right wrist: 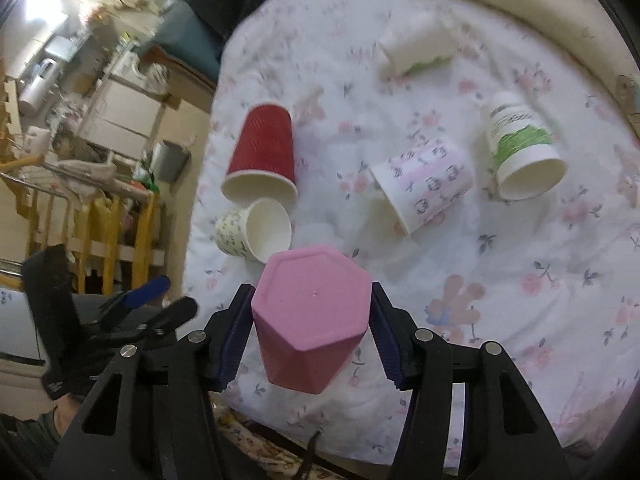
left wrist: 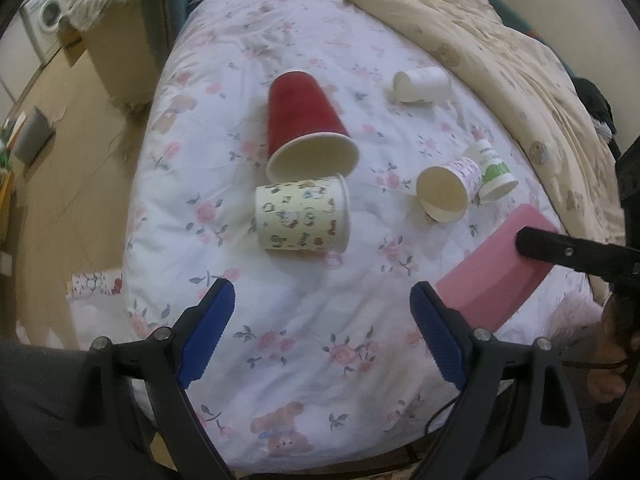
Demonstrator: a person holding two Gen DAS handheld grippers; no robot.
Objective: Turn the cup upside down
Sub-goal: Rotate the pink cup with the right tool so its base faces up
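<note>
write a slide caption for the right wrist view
Right tongs grip a pink faceted cup above a floral bedspread strewn with paper cups.

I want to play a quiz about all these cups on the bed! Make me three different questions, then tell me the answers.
1. True or false: the right tongs hold the pink cup.
2. Which cup lies right next to the red cup's mouth? A) the cream cartoon cup B) the green-and-white cup C) the plain white cup
3. Fill in: the left tongs are open and hold ____.

Key: 1 true; 2 A; 3 nothing.
</note>
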